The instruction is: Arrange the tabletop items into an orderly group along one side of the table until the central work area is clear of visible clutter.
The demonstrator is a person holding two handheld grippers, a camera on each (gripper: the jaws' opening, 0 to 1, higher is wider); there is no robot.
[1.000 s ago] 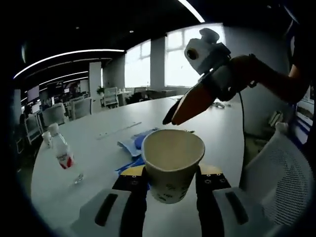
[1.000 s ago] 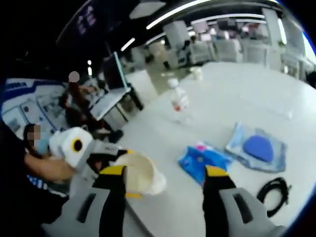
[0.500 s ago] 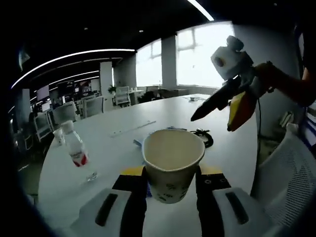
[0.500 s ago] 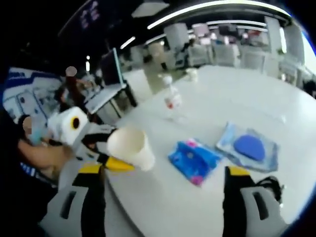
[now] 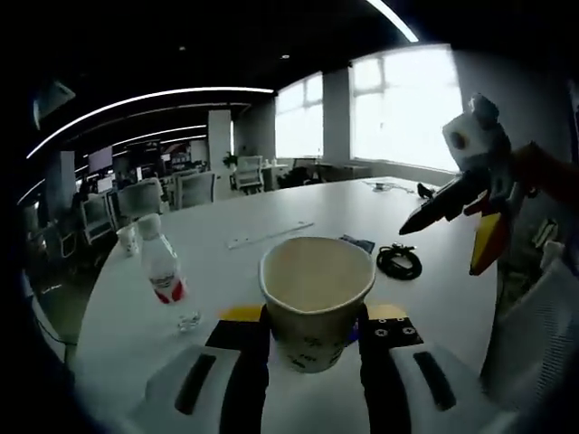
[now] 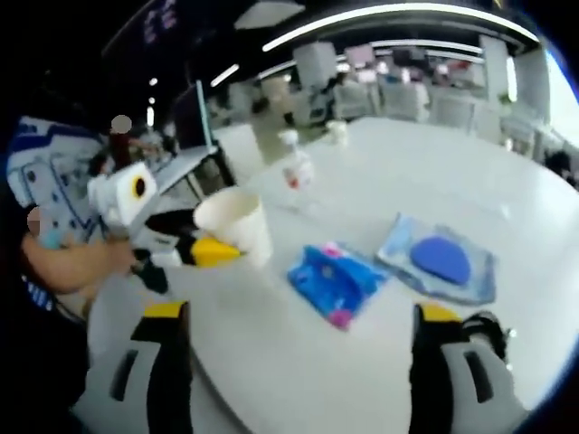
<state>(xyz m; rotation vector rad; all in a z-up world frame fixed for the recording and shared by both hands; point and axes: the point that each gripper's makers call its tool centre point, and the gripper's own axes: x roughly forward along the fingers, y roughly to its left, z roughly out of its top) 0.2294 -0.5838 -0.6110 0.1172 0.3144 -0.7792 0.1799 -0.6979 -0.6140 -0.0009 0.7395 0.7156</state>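
A white paper cup (image 5: 316,300) sits upright between my left gripper's (image 5: 315,327) jaws, which are shut on its sides above the white table (image 5: 308,206). In the right gripper view the same cup (image 6: 234,226) is at the left, held by the left gripper (image 6: 194,250). My right gripper (image 6: 303,316) stands wide open over the table with nothing between its jaws; it also shows at the right of the left gripper view as the right gripper (image 5: 457,201). On the table lie a blue packet (image 6: 333,279) and a light-blue pouch (image 6: 438,260).
A small water bottle (image 5: 162,269) with a red label stands at the left, with a little cup (image 5: 129,239) behind it. A black cable coil (image 5: 399,260) lies at the right, and a white strip (image 5: 269,234) further back. Office chairs and desks ring the table.
The right gripper has drawn away from the cup toward the right, and its jaws have spread wider. The left gripper still holds the cup, and both views have shifted.
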